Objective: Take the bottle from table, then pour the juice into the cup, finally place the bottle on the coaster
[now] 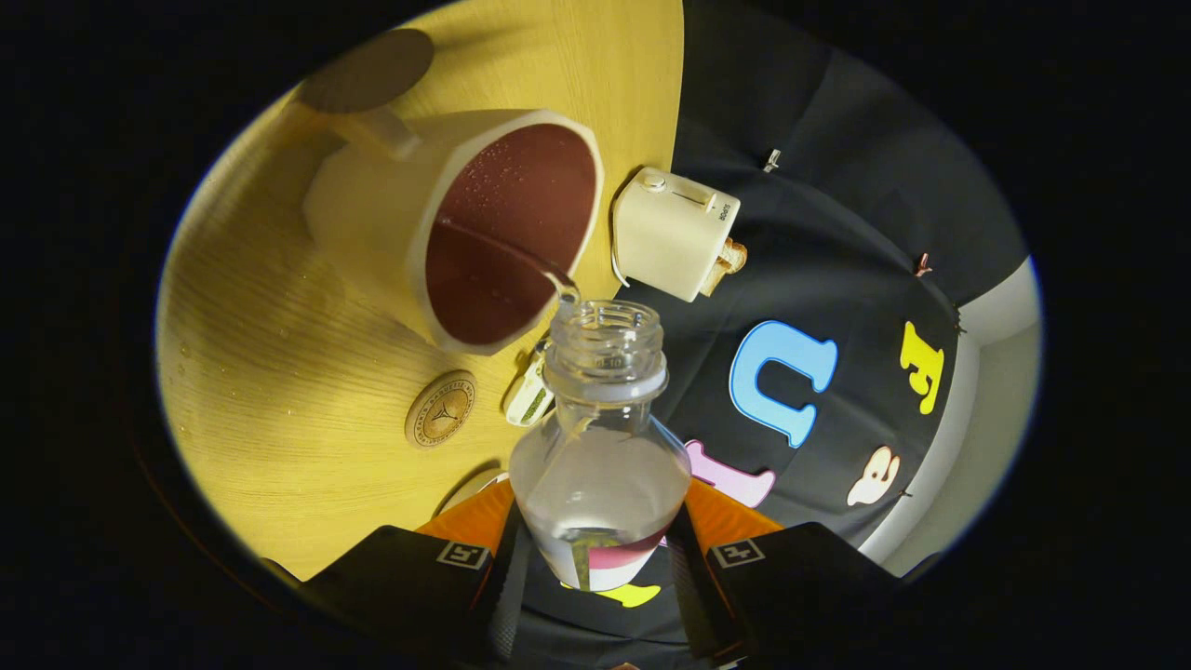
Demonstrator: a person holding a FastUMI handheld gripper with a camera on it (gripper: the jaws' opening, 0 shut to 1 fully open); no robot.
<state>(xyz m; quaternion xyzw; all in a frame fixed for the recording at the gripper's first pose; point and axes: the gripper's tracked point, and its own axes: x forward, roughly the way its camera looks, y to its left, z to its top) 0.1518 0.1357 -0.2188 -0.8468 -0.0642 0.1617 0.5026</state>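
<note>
Now tongs (600,558) clamped on clear bottle (600,465), uncapped, tipped, thin stream entering cup (465,233).

The bottle (600,447) is clear, glossy plastic with a ribbed neck. The cup (437,223) is matt cream outside, glossy brown inside. The table (270,372) is grained yellow wood; the toaster (672,233) smooth cream plastic.

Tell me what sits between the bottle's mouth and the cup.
In the gripper view, a thin stream of liquid runs from the mouth of the bottle, clamped between the gripper fingers, into the cup. Nothing solid lies between them.
</note>
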